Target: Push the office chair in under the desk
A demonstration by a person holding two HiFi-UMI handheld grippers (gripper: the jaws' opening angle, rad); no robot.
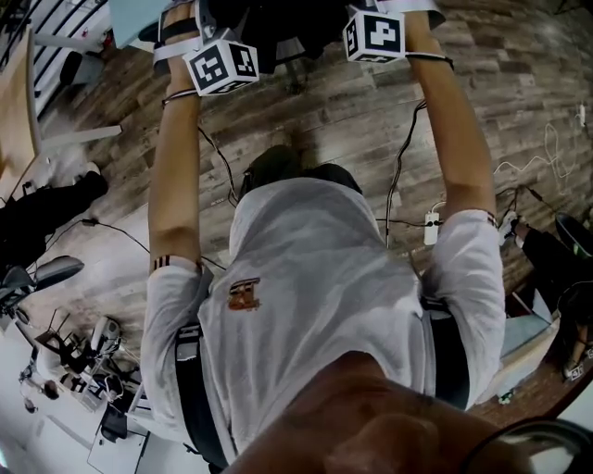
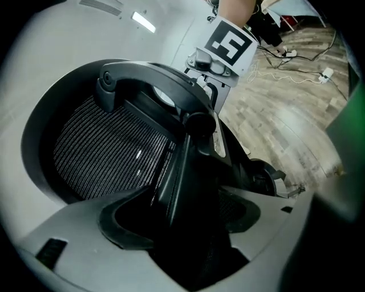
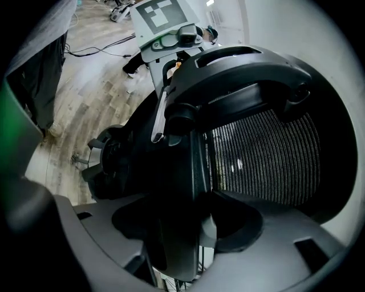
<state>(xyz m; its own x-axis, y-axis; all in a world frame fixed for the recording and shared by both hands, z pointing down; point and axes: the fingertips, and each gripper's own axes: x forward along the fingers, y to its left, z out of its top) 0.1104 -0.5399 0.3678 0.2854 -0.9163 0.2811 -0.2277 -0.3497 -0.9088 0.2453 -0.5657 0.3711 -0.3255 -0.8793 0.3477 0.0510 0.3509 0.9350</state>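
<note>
The black office chair (image 1: pixel 269 32) stands at the far end of my outstretched arms in the head view, mostly hidden behind them. My left gripper (image 1: pixel 220 65) and right gripper (image 1: pixel 375 35) sit at either side of its backrest. In the left gripper view the mesh backrest (image 2: pixel 108 148) fills the frame and its black rim (image 2: pixel 181 182) runs between the jaws of my left gripper (image 2: pixel 185 228), which are shut on it. In the right gripper view my right gripper (image 3: pixel 177 228) is likewise shut on the backrest rim (image 3: pixel 182 188), beside the mesh (image 3: pixel 262 154). A pale desk corner (image 1: pixel 134 18) shows at top left.
Cables and a white power strip (image 1: pixel 431 227) lie on the wood-plank floor (image 1: pixel 324 120). A person's dark-trousered legs (image 1: pixel 46 208) stretch in from the left, near a wooden tabletop (image 1: pixel 14 102). Stands and gear (image 1: pixel 83 361) clutter the lower left.
</note>
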